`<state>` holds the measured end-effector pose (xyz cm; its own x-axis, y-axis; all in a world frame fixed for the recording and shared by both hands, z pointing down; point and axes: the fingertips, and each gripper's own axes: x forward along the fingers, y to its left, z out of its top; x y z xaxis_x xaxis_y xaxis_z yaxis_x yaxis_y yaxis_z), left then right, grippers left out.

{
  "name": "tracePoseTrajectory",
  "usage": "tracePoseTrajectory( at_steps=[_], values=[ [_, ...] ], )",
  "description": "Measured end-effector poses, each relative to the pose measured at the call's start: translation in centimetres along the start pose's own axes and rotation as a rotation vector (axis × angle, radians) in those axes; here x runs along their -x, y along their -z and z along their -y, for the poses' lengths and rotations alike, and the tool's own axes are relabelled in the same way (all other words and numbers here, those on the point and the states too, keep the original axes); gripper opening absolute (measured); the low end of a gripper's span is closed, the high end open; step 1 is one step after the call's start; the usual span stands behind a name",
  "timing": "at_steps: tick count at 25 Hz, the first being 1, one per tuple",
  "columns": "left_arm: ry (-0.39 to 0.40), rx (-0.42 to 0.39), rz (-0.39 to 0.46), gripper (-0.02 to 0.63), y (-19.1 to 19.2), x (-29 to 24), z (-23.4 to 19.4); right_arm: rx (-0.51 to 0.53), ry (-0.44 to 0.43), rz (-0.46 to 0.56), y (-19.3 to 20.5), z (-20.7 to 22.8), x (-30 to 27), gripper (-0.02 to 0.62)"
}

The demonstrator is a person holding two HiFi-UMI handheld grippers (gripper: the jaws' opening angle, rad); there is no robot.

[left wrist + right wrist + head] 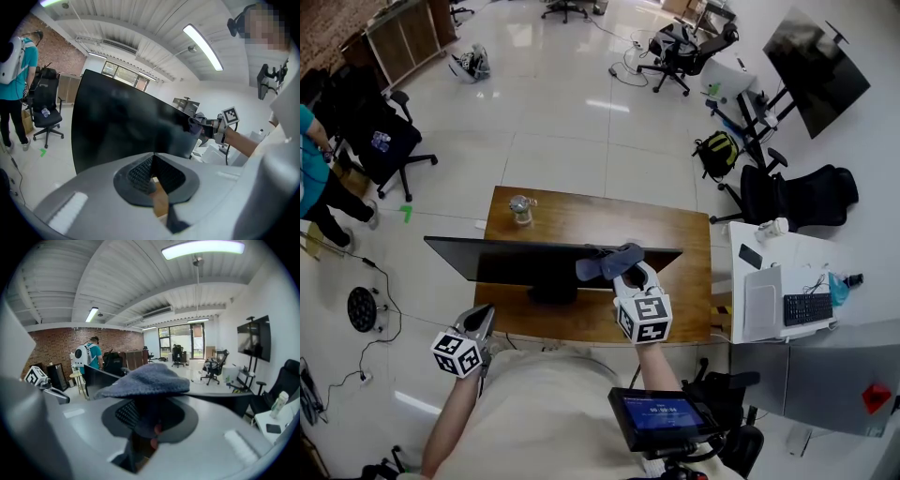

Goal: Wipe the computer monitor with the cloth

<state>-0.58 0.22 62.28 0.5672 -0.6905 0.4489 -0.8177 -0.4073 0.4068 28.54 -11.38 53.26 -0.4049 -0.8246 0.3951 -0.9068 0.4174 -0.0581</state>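
Right gripper point(628, 269) is clamped on a nubby blue-grey cloth point(607, 262), draped over the top edge of the monitor point(516, 261) toward its right end. The monitor is a thin black slab near the wooden desk's point(675, 234) front edge. Left gripper point(481, 319) has its jaws closed on nothing, off the front-left corner. The glossy screen face shows only in the left gripper view; the cloth's weave shows only in the right gripper view.

The cloth point(145, 378) looks coarse and knitted, the monitor point(122, 122) glossy black, the desk point(675, 234) smooth varnished wood.
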Motion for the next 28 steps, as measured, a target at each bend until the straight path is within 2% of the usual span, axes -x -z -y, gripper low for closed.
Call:
tracePoseTrajectory(
  at_steps=[28],
  values=[
    [0.008, -0.016, -0.018, 0.002, 0.7, 0.1, 1.2, -0.074, 0.245, -0.006, 2.3, 11.7, 4.8, 0.083]
  ],
)
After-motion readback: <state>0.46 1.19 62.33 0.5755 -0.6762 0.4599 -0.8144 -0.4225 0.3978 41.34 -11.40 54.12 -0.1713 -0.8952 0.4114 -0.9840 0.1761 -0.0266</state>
